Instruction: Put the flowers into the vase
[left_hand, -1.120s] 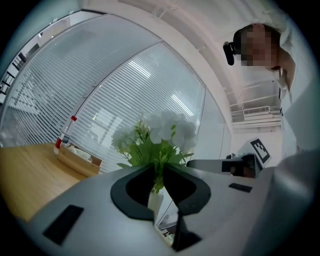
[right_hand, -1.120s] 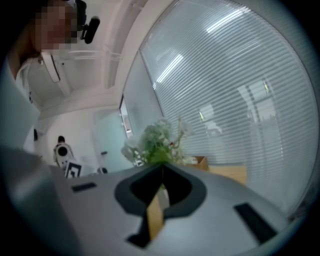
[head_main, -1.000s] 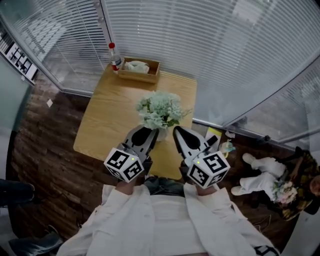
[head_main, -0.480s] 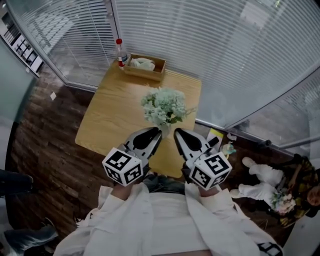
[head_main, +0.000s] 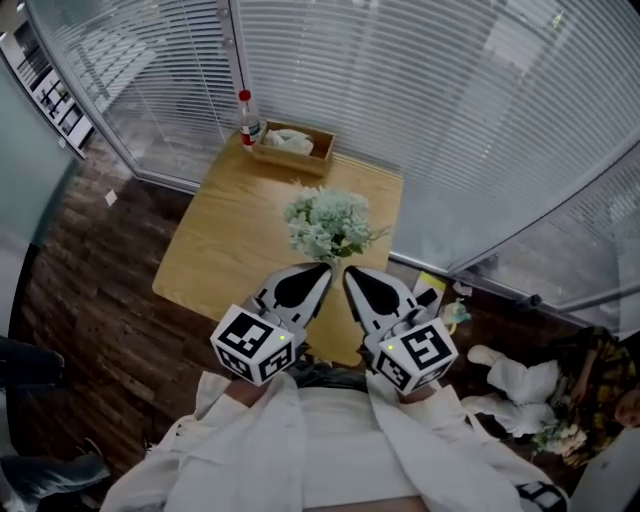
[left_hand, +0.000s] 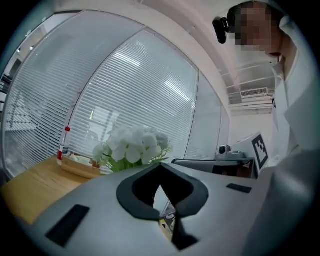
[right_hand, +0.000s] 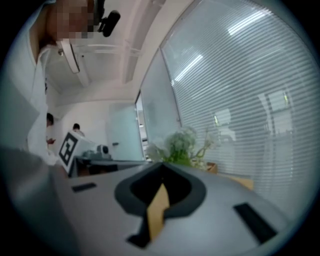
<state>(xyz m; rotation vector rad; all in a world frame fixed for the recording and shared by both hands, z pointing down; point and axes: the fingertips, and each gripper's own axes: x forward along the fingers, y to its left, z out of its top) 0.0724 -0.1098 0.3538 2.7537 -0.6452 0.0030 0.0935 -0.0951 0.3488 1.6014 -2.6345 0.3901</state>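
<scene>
Your job looks done: the fluffy white and green flowers (head_main: 328, 220) stand in the small pale vase (head_main: 334, 259) on the light wooden bench (head_main: 230, 240), and your left claw (head_main: 322, 271) and right claw (head_main: 350, 273) are both squeezed together, holding nothing.

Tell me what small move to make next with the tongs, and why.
Probably just draw both back toward you. The flowers stand upright on the table, apparently already in the vase, though the tongs hide its body. The left tongs and right tongs are both shut with nothing between them, so nothing seems left to place.
</scene>
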